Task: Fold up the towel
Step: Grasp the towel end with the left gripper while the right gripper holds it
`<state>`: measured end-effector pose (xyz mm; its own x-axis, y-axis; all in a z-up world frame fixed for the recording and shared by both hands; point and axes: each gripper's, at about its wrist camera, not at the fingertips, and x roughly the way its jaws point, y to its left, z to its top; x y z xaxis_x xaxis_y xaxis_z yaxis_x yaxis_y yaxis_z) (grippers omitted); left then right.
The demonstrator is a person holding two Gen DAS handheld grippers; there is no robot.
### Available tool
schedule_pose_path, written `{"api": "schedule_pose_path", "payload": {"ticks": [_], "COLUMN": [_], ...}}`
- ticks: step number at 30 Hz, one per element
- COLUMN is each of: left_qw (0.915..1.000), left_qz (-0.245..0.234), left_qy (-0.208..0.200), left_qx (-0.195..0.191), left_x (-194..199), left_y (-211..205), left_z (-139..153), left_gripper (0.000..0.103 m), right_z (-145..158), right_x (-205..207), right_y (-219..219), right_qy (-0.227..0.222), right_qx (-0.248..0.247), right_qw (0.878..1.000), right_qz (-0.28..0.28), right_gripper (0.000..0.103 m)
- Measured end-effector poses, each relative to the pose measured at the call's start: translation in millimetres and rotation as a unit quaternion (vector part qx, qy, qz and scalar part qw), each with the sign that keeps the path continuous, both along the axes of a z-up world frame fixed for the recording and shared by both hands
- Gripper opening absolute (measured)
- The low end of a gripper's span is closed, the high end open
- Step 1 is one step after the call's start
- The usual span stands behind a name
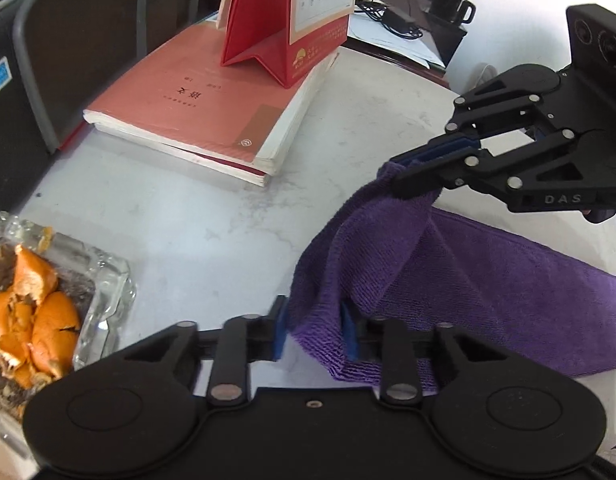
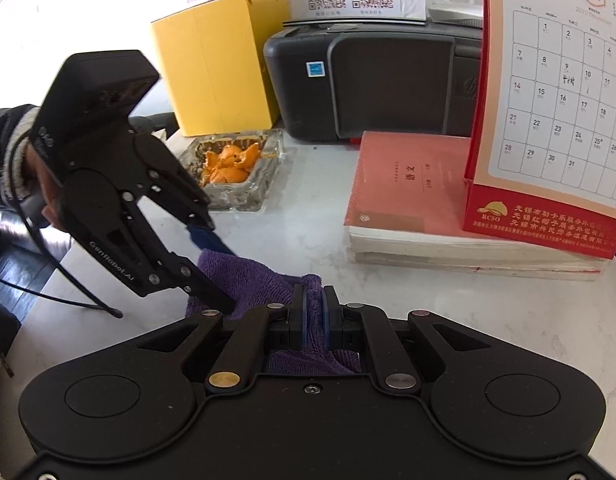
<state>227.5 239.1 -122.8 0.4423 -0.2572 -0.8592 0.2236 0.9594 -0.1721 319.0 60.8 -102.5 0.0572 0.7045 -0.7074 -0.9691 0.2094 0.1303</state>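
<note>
Towel (image 1: 488,280), purple terry cloth, lies on the pale marble-look table (image 1: 180,216), mostly flat toward four o'clock in the left wrist view, with one corner lifted off the surface. The right gripper (image 1: 404,168) enters from three o'clock in that view and has that raised corner pinched tight between its blue pads, so the cloth hangs down from it in a drape. In the right wrist view the same grip shows at centre, the right gripper's (image 2: 314,308) jaws closed on a ridge of purple fabric.

The left gripper (image 1: 314,332) sits at six o'clock in its own view, its jaws standing on either side of a folded edge of the towel; a gap shows between the left pad and the cloth, so the pads are not pressing on it. From the right wrist view the left gripper (image 2: 218,272) comes in from nine o'clock, tips straddling the towel's edge.

A glass tray (image 1: 108,280) holding orange peels (image 1: 36,312) sits at eight o'clock in the left view. A stack of books (image 1: 212,120) with a red desk calendar (image 1: 284,24) on top stands at twelve o'clock.
</note>
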Motion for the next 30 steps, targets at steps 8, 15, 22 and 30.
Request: {"api": "schedule_pose_path", "payload": {"ticks": [8, 15, 22, 30], "left_qw": [0.9968, 0.993, 0.9918, 0.9881], "left_qz": [0.006, 0.018, 0.004, -0.03], "left_qy": [-0.014, -0.042, -0.078, -0.118], "left_qx": [0.078, 0.109, 0.101, 0.094], "left_x": [-22, -40, -58, -83], "left_y": [-29, -47, -67, -97], "left_z": [9, 22, 49, 84], "left_gripper": [0.007, 0.007, 0.006, 0.006], "right_z": [3, 14, 37, 74], "right_x": [-11, -29, -44, -69], "right_y": [9, 15, 6, -23], "right_qy": [-0.005, -0.022, -0.044, -0.07], "right_qx": [-0.02, -0.046, -0.058, -0.046], "right_qw": [0.999, 0.995, 0.991, 0.985], "right_qz": [-0.044, -0.082, -0.114, -0.153], "right_gripper": [0.007, 0.007, 0.007, 0.007]}}
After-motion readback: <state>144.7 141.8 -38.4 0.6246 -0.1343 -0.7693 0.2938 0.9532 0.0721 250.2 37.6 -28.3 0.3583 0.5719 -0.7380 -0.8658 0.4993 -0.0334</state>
